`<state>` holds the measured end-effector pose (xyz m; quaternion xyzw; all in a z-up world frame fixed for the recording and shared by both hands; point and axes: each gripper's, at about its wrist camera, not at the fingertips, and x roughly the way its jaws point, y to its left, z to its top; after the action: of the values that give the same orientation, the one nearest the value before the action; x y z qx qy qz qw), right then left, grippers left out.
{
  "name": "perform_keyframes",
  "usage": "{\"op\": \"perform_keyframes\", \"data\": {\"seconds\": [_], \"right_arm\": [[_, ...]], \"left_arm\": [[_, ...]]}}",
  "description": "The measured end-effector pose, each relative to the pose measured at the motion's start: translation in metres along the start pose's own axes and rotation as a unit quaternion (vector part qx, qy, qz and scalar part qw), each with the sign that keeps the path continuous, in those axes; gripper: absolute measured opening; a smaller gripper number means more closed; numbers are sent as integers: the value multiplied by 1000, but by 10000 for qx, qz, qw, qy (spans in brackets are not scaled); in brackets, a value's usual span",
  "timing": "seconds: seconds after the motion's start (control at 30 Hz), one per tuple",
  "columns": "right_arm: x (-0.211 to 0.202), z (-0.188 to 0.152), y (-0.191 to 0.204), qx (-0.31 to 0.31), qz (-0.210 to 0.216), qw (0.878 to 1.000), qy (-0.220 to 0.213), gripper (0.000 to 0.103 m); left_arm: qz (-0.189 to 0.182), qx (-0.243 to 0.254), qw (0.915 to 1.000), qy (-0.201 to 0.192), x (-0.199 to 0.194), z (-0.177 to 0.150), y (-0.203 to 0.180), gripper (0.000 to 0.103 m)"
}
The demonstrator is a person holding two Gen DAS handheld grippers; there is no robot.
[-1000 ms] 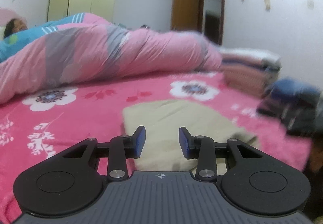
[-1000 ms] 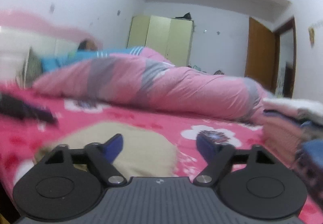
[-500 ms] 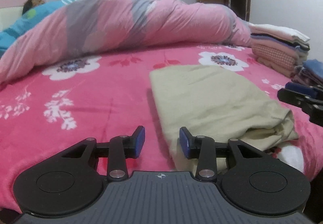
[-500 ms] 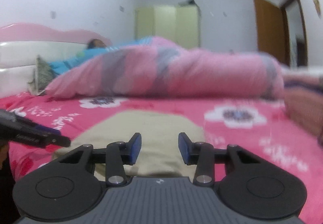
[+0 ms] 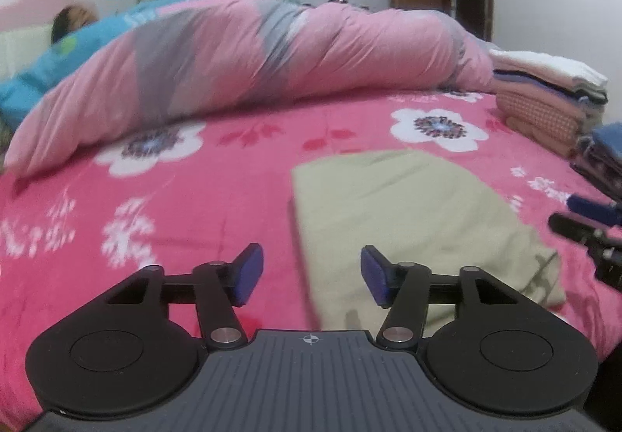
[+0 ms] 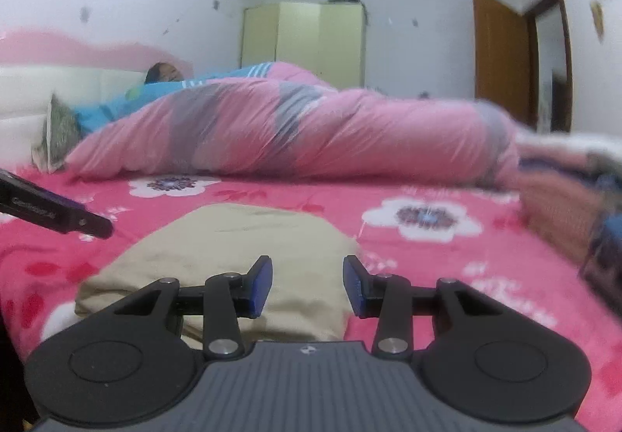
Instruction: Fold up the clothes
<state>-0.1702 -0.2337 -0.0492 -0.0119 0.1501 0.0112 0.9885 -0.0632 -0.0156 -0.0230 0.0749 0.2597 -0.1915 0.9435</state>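
Bedroom walls, a pale green wardrobe (image 6: 303,43) and a brown door (image 6: 501,55) frame my view across the pink floral bedspread (image 5: 155,198). Along the far side a rolled pink-and-grey duvet (image 5: 272,62) runs nearly the full width, with a person's head (image 5: 72,18) at its headboard end. To my right a stack of folded clothes (image 5: 544,97) sits at the bed's edge, blurred in the right wrist view. The folded beige garment (image 5: 408,210) lies flat near the front edge of the bed. My left gripper (image 5: 309,278) hovers over its left edge with the blue pads well apart, holding nothing; my right gripper (image 6: 307,284) sits low over the garment's near right corner, pads also apart and empty. Open bedspread stretches left of the garment and between it and the duvet; the stack narrows the room to the right. Compared with half a second ago, my left gripper's pads have spread wider, and both cameras have tilted up slightly, showing more of the wall.
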Motion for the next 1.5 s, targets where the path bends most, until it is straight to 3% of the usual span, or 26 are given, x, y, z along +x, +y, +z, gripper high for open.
{"op": "perform_keyframes", "data": {"seconds": [0.13,0.2,0.3,0.73,0.8,0.93,1.03,1.27,1.4,1.5], "right_arm": [[31,-27,-9,137,167,9971,734,37],[29,-8,-16,75,281,9965,785,33],[28,25,-25,48,159,9990,406,33],[94,33,-28,295,204,9955,876,32],[108,45,-32,371,103,9965,740,32],[150,38,-36,536,117,9931,1035,32],[177,25,-40,695,198,9855,1534,32],[173,46,-50,991,95,9856,1367,32],[189,35,-41,727,91,9839,1629,34],[187,33,-38,618,68,9854,1585,34]], "left_arm": [[96,281,9991,292,31,7,-28,56],[126,330,9980,526,45,5,-33,55],[164,143,9972,716,56,1,-33,56],[227,-104,9958,876,58,2,-30,65],[226,-161,9956,891,59,3,-29,65],[238,-152,9956,897,59,3,-29,66],[243,-124,9951,948,61,5,-29,67],[333,-189,9940,1020,62,6,-29,73],[416,-158,9936,1038,61,7,-33,73],[504,-20,9932,1051,62,8,-38,73]]}}
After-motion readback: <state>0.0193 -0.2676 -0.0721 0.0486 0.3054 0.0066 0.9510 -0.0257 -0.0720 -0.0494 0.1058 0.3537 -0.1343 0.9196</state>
